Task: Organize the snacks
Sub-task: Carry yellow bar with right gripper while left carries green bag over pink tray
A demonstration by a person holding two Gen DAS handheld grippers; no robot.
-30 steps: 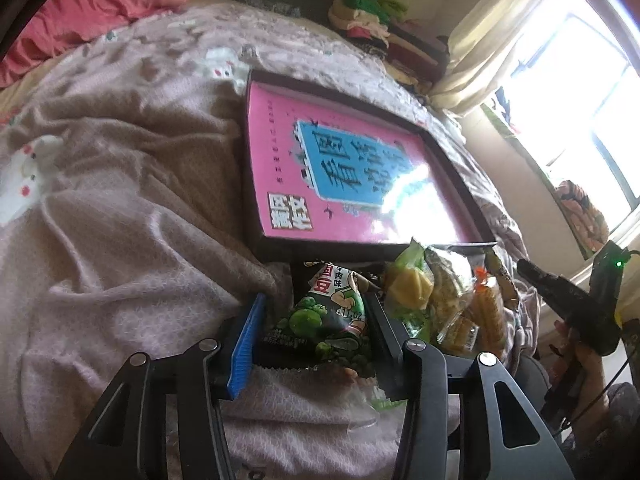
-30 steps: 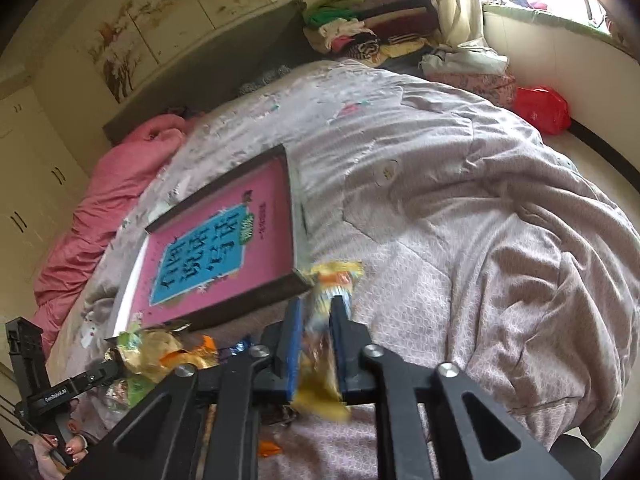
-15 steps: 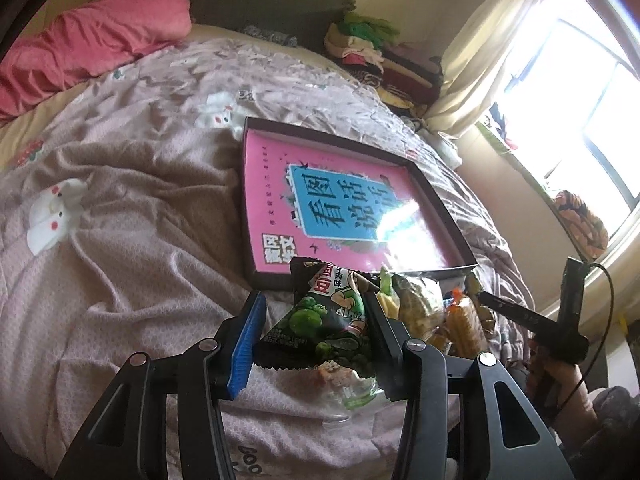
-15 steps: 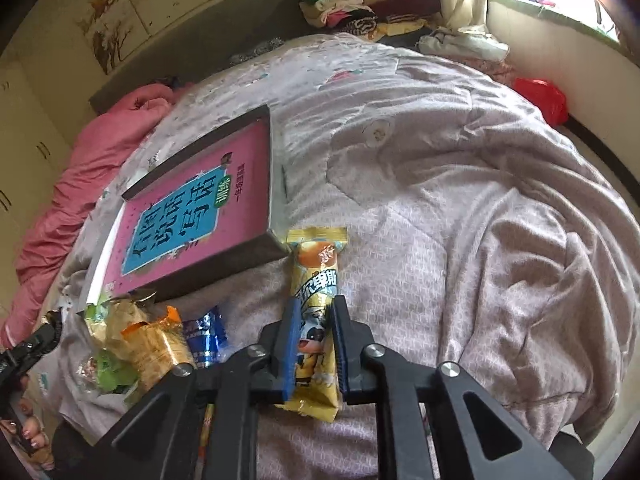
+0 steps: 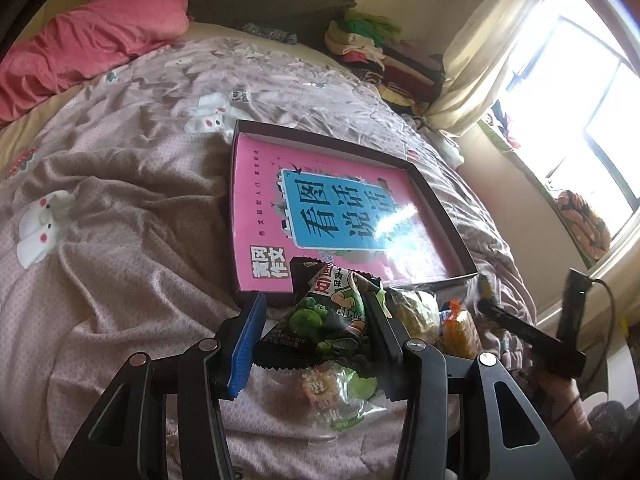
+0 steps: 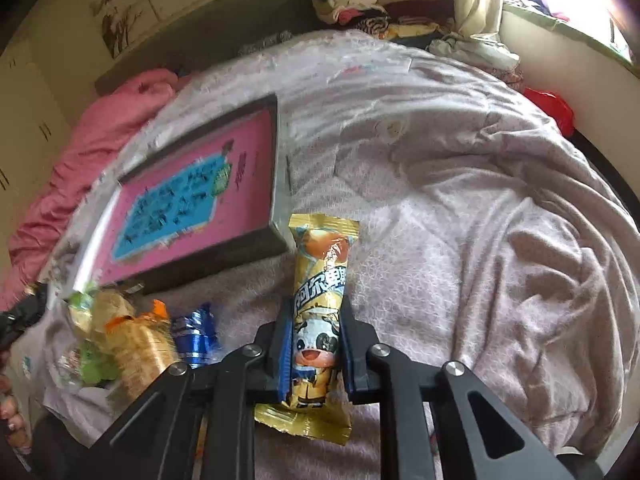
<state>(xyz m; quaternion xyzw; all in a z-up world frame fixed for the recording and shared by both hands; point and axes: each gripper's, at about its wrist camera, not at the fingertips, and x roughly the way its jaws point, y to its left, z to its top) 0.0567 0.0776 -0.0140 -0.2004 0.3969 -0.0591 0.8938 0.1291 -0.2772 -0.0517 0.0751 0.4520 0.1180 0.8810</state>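
Left gripper: jaws clamped on green pea snack bag, blue pad on its left edge, black finger on its right; bag held above the quilt, top corner overlapping the near edge of the dark tray. Tray holds a pink book with a blue title panel. Under the bag on the quilt: clear packet with green print. Just right of it, loose pile of snacks, orange-and-yellow wrappers, partly blurred. Far right of left wrist view: right gripper body, black, seen side-on

Right gripper: jaws pinching yellow panda snack bar at its lower half, bar upright along the fingers, top end near the tray corner; cannot tell if it touches. Left of it in this view: blue wrapper, then orange-yellow pack, then green packets, all on quilt, all near tray's front edge. Pink pillow at bed head, clothes stack beyond
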